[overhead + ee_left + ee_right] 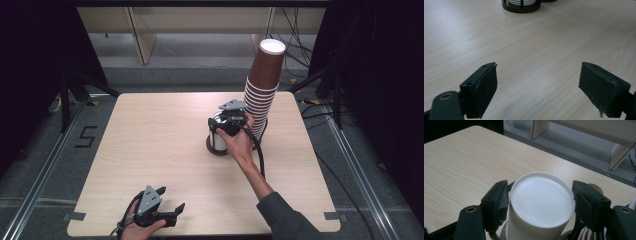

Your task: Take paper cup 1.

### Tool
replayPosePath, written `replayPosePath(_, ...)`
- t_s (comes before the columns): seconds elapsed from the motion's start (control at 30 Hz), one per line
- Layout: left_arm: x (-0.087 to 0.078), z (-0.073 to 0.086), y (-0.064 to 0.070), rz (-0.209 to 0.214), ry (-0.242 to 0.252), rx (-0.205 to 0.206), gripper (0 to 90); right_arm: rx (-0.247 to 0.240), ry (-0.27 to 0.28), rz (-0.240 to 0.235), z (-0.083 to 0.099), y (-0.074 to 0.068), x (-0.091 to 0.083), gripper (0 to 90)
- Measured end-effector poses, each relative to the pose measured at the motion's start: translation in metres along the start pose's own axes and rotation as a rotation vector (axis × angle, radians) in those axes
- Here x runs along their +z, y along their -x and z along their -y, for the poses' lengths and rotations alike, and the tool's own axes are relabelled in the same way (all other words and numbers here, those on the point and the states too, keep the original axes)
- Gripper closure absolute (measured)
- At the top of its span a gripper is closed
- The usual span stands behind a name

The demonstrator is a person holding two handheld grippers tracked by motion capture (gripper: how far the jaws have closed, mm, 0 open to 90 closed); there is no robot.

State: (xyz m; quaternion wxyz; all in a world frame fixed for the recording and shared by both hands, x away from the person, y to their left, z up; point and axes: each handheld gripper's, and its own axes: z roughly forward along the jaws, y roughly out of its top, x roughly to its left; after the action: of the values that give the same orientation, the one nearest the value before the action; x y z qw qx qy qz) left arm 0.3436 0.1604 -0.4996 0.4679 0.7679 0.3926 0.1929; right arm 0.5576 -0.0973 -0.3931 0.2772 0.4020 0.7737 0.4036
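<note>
White cup (540, 202) stands upside down in a dark round holder (216, 148) near the middle of the wooden table (150, 145), just beside the tall leaning stack of brown cups (262, 85). From the right gripper view, the right gripper (225, 127) has its two black jaws pressed against either side of the cup, gripping it just below the flat white bottom. Well away from the stack, at the table's near edge, the left gripper (167, 200) rests with its jaws spread wide, holding nothing, bare wood between them.
</note>
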Motion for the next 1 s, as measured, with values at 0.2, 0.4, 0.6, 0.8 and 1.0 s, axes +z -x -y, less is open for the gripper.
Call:
replayPosePath(0.2, 0.001, 0.0, 0.001, 0.004, 0.007, -0.004, 14.8, 0.005, -0.016, 0.003, 0.001, 0.0, 0.004, 32.5)
replayPosePath(0.4, 0.001, 0.0, 0.0, 0.009, 0.005, -0.003, 14.8, 0.009, -0.021, -0.001, 0.0, 0.0, 0.006, 33.8)
replayPosePath(0.6, 0.001, 0.0, 0.0, 0.009, 0.001, 0.001, 14.8, 0.033, -0.017, 0.01, -0.002, 0.001, 0.004, 34.6)
replayPosePath(0.8, 0.001, 0.0, 0.0, 0.011, 0.0, 0.004, 14.9, 0.039, 0.02, 0.02, -0.013, -0.001, -0.007, 34.7)
replayPosePath(1.0, 0.002, 0.001, 0.0, 0.011, -0.003, 0.002, 14.9, 0.006, 0.06, 0.048, -0.027, -0.001, -0.021, 34.8)
